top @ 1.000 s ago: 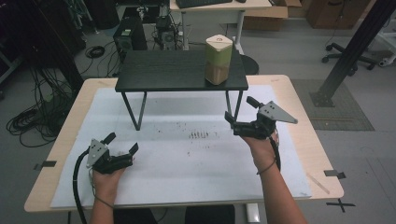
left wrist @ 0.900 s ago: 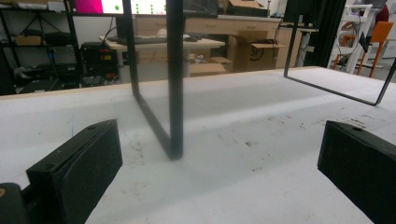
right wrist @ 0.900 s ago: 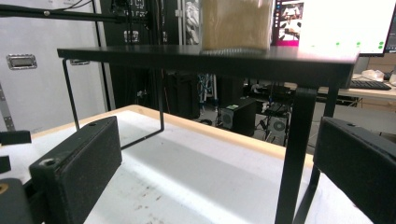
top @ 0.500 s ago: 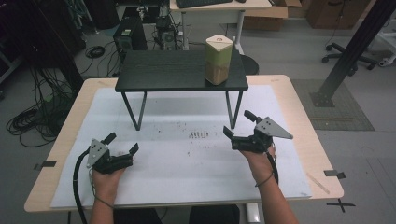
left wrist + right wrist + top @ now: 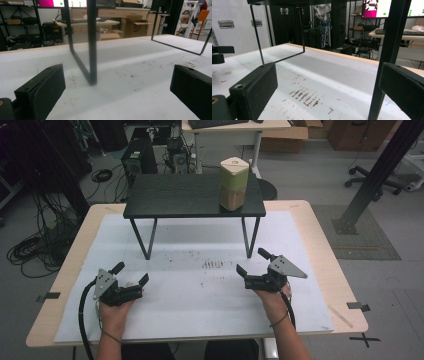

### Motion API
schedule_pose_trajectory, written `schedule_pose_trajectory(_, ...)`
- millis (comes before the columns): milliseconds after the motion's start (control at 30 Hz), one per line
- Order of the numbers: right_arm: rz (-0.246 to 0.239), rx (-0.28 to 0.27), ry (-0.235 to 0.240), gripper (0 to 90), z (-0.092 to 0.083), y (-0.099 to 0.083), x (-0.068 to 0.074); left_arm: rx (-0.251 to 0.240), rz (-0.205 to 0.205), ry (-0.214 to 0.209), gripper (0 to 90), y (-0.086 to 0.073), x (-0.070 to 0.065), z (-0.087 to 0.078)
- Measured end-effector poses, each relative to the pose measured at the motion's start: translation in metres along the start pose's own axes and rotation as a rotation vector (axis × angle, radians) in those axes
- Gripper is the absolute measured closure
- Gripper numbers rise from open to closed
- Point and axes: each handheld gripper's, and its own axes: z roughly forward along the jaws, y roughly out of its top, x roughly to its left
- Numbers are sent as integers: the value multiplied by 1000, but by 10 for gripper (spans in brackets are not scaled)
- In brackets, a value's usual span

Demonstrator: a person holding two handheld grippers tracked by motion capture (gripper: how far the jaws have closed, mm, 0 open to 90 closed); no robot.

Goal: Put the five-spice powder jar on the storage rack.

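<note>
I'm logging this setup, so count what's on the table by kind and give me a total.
Tongs: 2, left tongs and right tongs, both open and empty
Black stand: 1
Tan container on the stand: 1
White mat: 1
Total: 5

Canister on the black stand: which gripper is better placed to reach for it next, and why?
Likely the right gripper: it lies open just below the stand's right end, where the canister stands. The left gripper is farther off.
</note>
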Motion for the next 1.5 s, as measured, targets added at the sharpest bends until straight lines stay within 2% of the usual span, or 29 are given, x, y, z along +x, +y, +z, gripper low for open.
schedule_pose_trajectory(567, 42, 16, -23, 17, 2, -29, 0, -2, -1, -4, 2, 0, 0, 0)
schedule_pose_trajectory(767, 50, 25, -26, 18, 2, -31, -2, -4, -3, -3, 2, 0, 0, 0)
schedule_pose_trajectory(1100, 85, 3, -17, 19, 0, -34, -6, -7, -4, -4, 2, 0, 0, 0)
schedule_pose_trajectory(1500, 67, 9, -1, 19, 0, -34, -5, -7, -13, 3, 2, 0, 1, -1)
